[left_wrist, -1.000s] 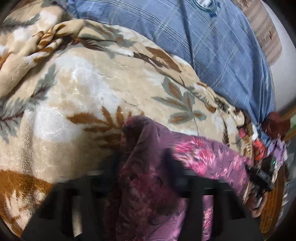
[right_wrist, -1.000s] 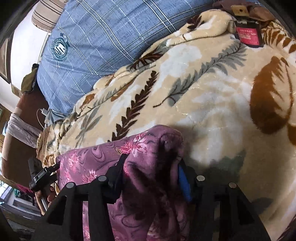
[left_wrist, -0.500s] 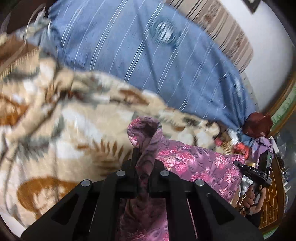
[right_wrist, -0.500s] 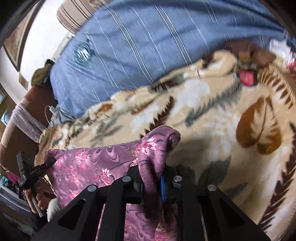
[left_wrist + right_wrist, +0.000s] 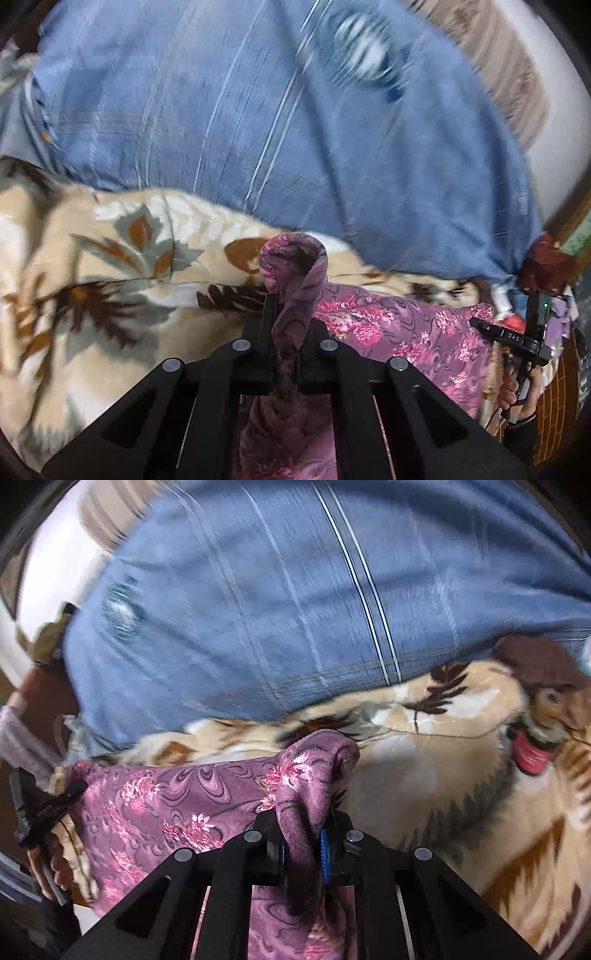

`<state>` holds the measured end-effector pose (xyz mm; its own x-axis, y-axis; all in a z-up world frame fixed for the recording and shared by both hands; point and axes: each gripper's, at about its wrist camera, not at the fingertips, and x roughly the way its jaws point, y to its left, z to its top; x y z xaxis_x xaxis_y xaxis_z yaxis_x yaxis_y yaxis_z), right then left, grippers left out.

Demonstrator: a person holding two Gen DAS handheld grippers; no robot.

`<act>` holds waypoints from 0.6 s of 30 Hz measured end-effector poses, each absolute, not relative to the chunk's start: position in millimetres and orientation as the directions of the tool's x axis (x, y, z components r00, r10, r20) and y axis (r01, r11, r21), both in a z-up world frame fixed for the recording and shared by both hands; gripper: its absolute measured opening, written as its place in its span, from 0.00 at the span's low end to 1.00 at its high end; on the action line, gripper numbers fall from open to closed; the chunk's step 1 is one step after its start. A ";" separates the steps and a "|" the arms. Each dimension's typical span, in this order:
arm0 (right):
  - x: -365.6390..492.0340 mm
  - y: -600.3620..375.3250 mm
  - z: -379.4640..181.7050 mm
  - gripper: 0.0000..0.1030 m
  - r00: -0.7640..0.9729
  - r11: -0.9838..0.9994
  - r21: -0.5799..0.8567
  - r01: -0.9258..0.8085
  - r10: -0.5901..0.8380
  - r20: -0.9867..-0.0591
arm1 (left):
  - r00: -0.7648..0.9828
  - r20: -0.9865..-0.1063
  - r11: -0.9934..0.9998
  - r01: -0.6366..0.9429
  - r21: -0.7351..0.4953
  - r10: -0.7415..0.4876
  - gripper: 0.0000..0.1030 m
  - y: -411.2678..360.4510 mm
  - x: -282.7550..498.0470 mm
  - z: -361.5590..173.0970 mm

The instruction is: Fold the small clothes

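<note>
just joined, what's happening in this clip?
A person is folding a small purple floral garment over a bed, with a handheld gripper in each hand. The left gripper and the right gripper are each shut on a bunched corner of it, and the cloth hangs stretched between them. Below lies a beige leaf-print blanket, with a blue striped cover behind it. No fold has been laid down yet. Both views are motion-blurred.

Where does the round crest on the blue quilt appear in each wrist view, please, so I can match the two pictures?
Left wrist: the crest sits at upper right, blurred, on the blue quilt.
Right wrist: the crest sits at upper left.
Shared landmark: the purple floral cloth, stretched between both grippers.
</note>
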<state>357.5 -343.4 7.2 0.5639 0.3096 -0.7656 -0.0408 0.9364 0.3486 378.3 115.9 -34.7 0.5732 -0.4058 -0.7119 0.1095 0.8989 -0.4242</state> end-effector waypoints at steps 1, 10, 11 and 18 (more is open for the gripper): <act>372.1 -344.4 -7.9 0.12 0.541 0.941 0.337 -0.029 0.298 -0.787 | 0.557 -0.725 0.898 0.095 -0.430 -0.406 0.05 116.3 390.3 -47.2; 423.4 -353.2 -80.0 0.28 0.445 0.948 0.317 0.037 0.268 -0.854 | 0.457 -0.775 0.880 0.040 -0.473 -0.437 0.27 135.0 416.0 -115.3; 421.8 -355.5 -79.4 0.32 0.440 0.948 0.314 0.054 0.260 -0.860 | 0.447 -0.784 0.882 0.026 -0.470 -0.431 0.28 139.9 411.4 -109.9; 292.7 -353.5 8.0 0.75 0.627 0.915 0.400 0.057 0.279 -0.727 | 0.560 -0.740 0.898 0.018 -0.440 -0.374 0.57 165.9 296.8 -38.2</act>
